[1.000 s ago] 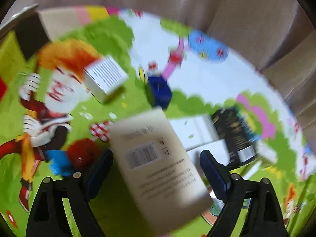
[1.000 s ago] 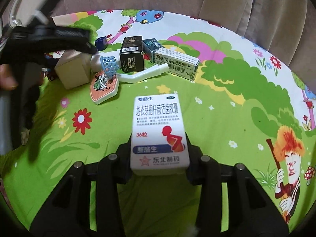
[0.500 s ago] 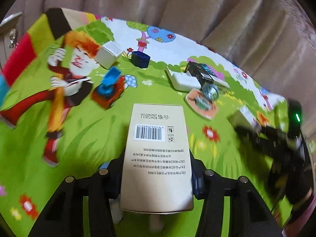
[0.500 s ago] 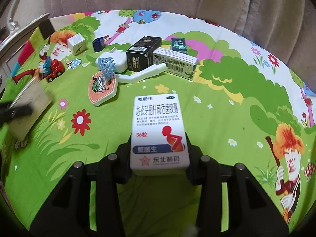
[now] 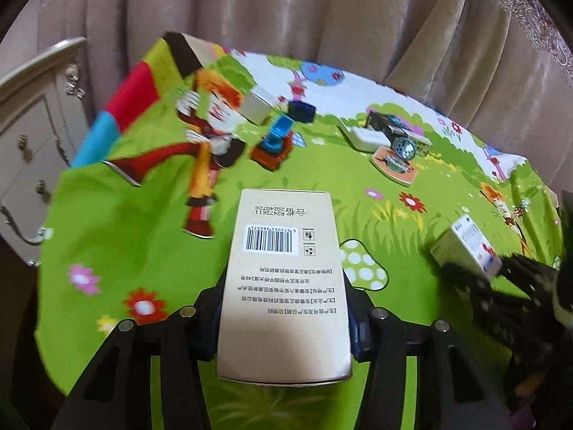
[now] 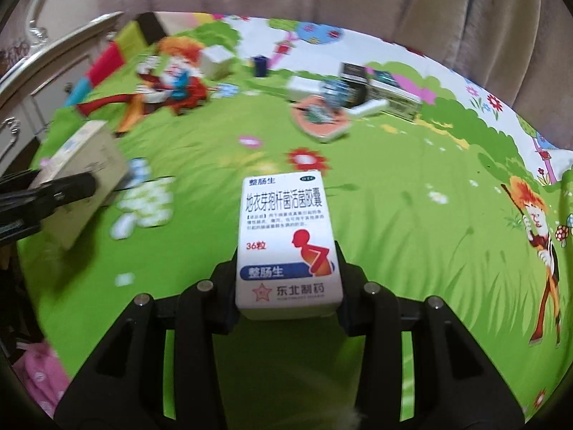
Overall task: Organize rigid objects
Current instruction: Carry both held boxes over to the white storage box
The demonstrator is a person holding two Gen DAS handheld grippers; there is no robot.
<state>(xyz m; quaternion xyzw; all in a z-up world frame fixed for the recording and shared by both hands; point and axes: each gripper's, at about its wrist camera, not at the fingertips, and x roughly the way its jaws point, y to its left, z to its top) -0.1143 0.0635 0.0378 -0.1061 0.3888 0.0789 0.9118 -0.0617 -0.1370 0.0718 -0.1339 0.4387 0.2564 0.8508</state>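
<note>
Both sets of fingers are closed on boxes. Left fingers (image 5: 283,326) clamp a beige box (image 5: 283,279) by its long sides, barcode face up, held above the green cartoon cloth (image 5: 136,236) that covers the desk; they closed onto it within the last second. Right fingers (image 6: 286,283) pinch a white medicine box (image 6: 288,240) the same way, its printed front with a red figure facing up, also lifted clear of the cloth.

Taking the beige box as landmark in the left view: the white box sits to its right, near the picture's edge, gripped by the blurred black right gripper. Beyond the beige box, toward the curtain (image 5: 322,18), lies a red and blue toy car (image 5: 274,145); behind the car stand a small white cube box (image 5: 256,105) and a dark blue cube (image 5: 302,111), near each other but apart. Further right of the car is a cluster: a flat white box (image 5: 363,137), a black box (image 5: 381,122) behind it, and an orange-rimmed flat piece (image 5: 394,166) in front with a round silvery thing (image 5: 404,148) at its far edge. Whether the cluster's items touch one another is hard to tell through the blur. A white drawer cabinet (image 5: 32,125) stands left of the desk
</note>
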